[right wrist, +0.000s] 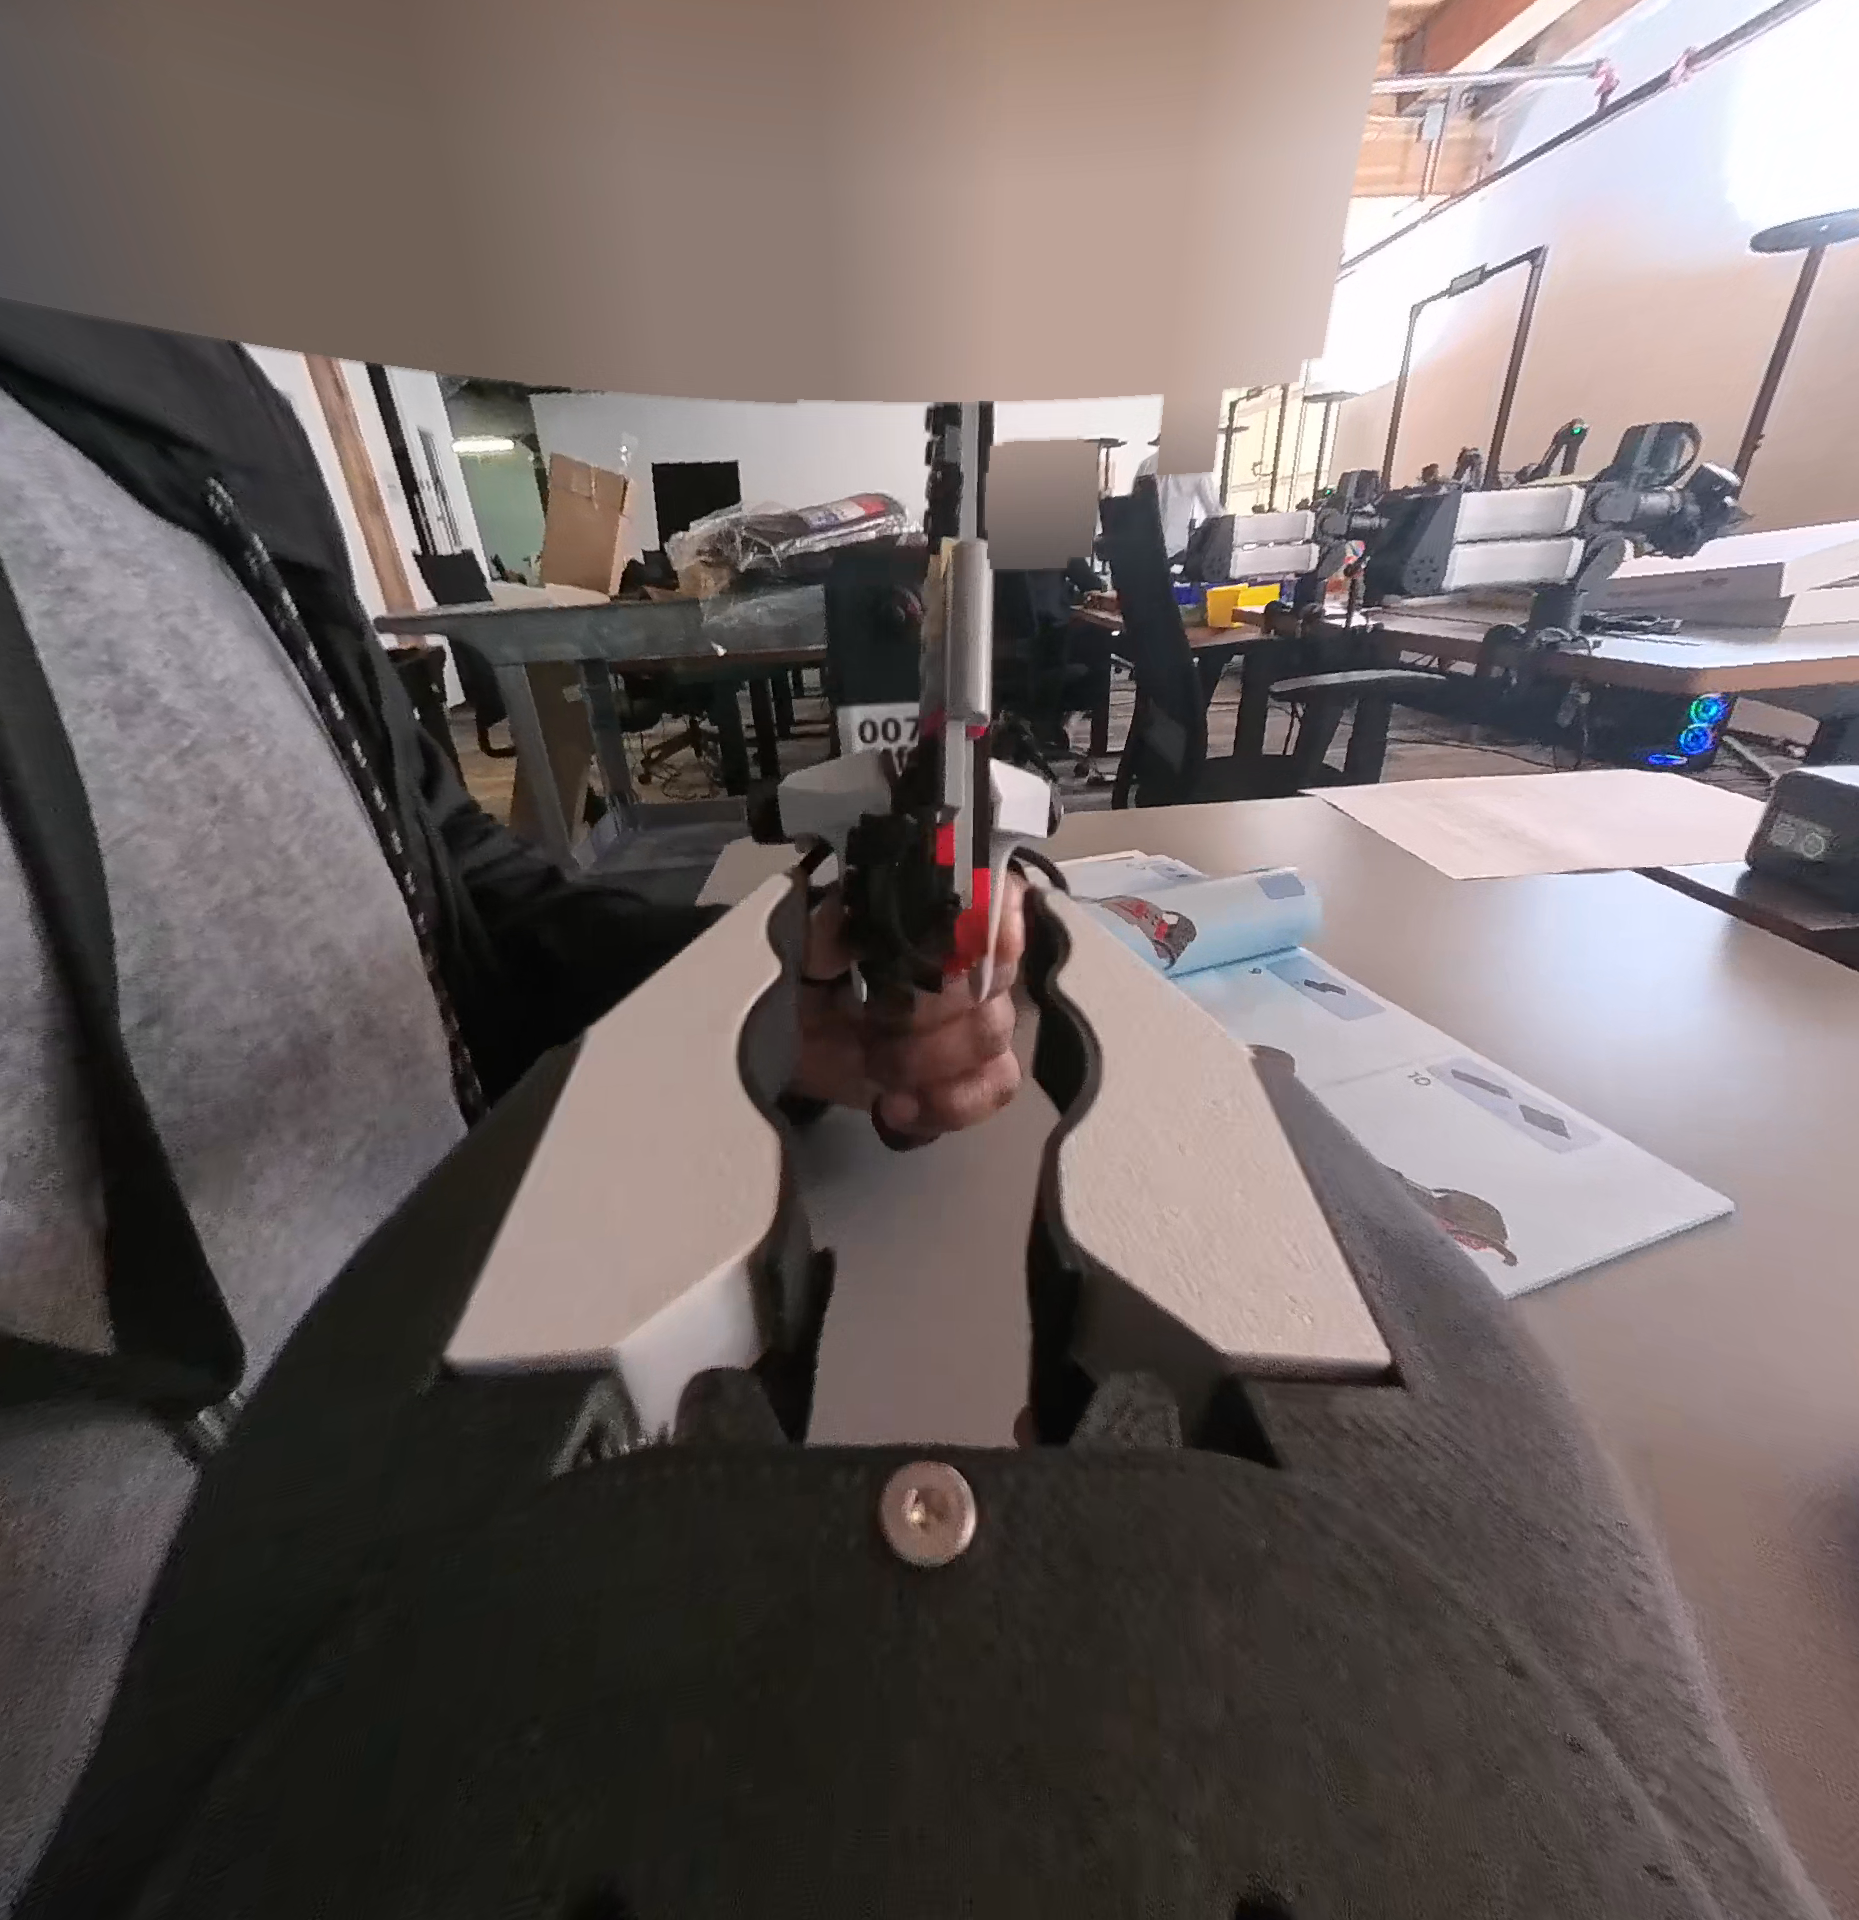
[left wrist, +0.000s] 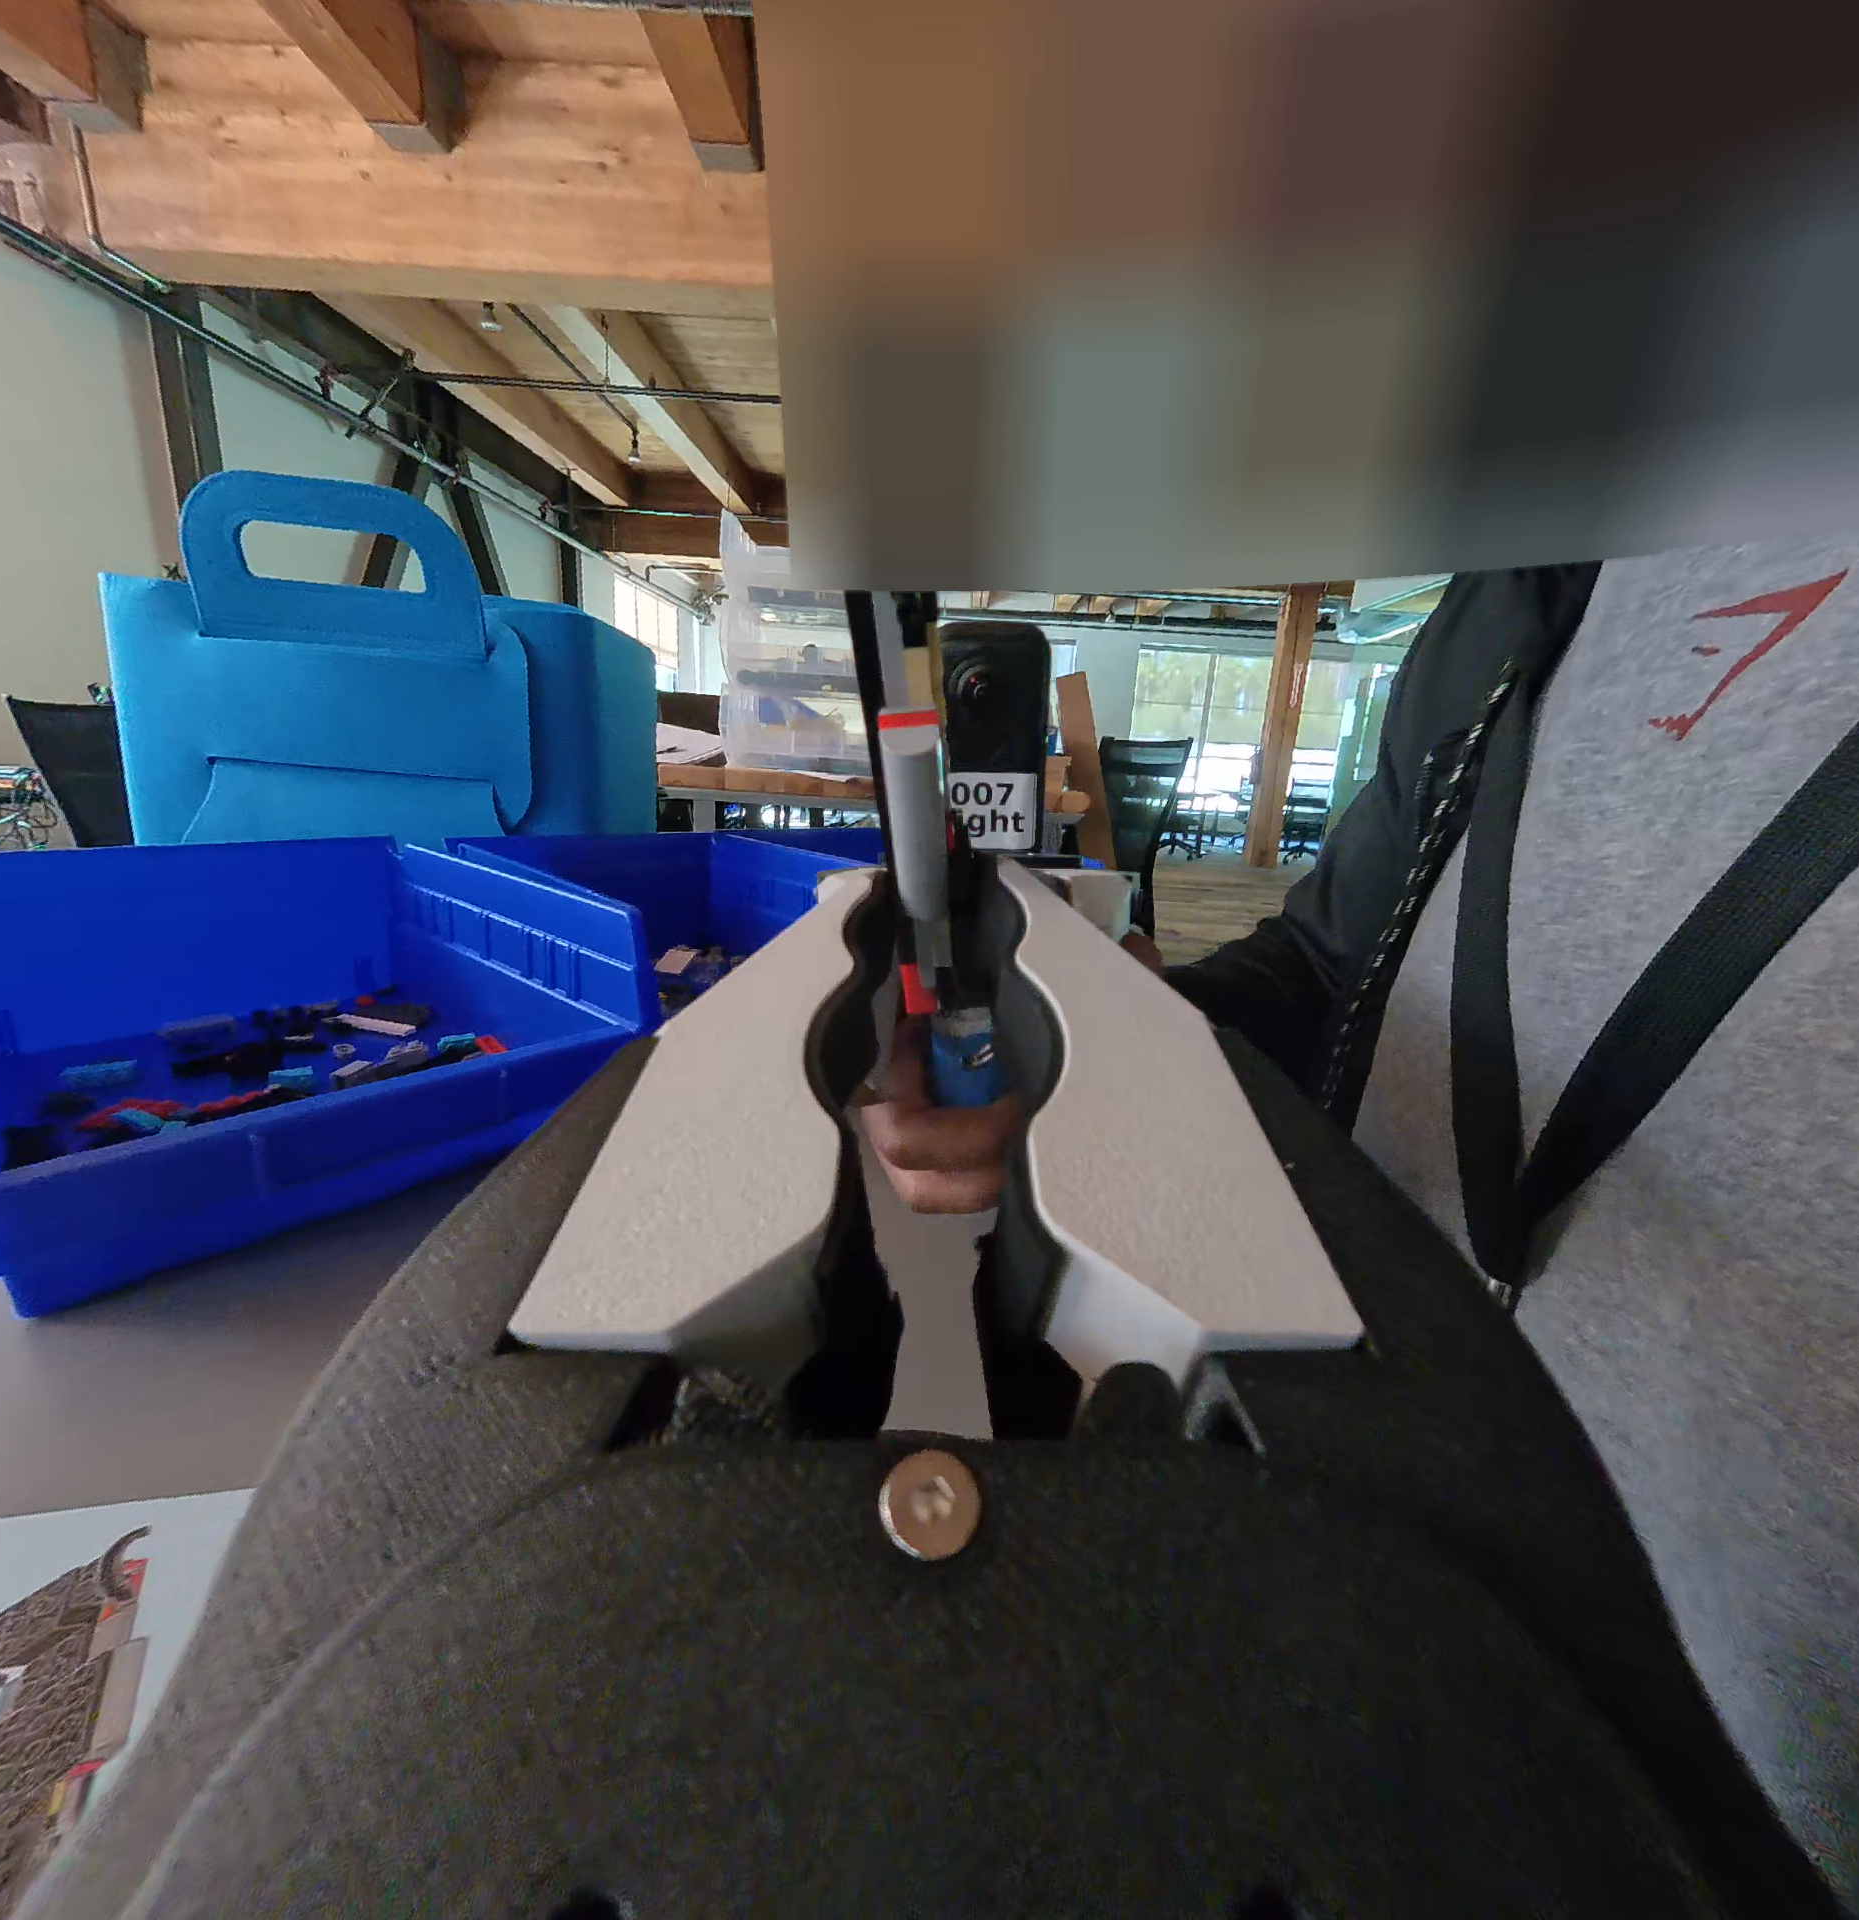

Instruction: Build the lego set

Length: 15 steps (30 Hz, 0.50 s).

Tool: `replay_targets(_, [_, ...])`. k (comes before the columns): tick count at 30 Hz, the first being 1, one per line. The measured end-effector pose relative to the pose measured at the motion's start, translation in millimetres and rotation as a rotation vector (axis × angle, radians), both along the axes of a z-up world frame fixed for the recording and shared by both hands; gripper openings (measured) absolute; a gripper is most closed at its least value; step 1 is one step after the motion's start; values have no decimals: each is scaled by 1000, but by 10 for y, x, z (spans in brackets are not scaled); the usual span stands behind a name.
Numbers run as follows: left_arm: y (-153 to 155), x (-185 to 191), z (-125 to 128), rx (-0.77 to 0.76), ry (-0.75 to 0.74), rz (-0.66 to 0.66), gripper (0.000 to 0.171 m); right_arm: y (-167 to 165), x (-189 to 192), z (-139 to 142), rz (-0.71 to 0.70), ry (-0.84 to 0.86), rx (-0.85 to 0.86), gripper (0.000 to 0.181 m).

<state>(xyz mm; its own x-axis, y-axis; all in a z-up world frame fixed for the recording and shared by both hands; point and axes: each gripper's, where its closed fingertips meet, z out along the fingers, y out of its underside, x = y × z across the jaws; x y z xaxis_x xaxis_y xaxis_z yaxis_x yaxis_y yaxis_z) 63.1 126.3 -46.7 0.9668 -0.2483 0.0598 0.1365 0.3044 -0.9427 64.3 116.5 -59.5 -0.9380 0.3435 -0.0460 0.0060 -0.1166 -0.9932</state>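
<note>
Only the left wrist view shows the blue bins at nine o'clock, loose bricks scattered on the nearer one's floor, with a light-blue felt bag behind them. Only the right wrist view shows the open instruction booklet lying flat on the worktop at three o'clock, and robot arms on far desks.

Both views share the lego build, a tall thin grey, black and red assembly standing upright at twelve o'clock.

The left hand-held gripper pinches the build's lower part between its fingertips. The right hand-held gripper faces it with the build rising between its tips, the jaws drawn close around the black and red base; firm contact cannot be told. A person's hand grips the opposite handle beyond.
</note>
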Motion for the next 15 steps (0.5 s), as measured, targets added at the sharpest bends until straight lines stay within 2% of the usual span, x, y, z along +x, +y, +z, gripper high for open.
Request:
replay_targets(3, [1, 20, -1, 8, -14, -13, 15, -19, 11, 49, 7, -2, -39, 30])
replay_targets(15, [-7, 72, -14, 5, -8, -24, 15, -30, 62, 30, 34, 23, -25, 30])
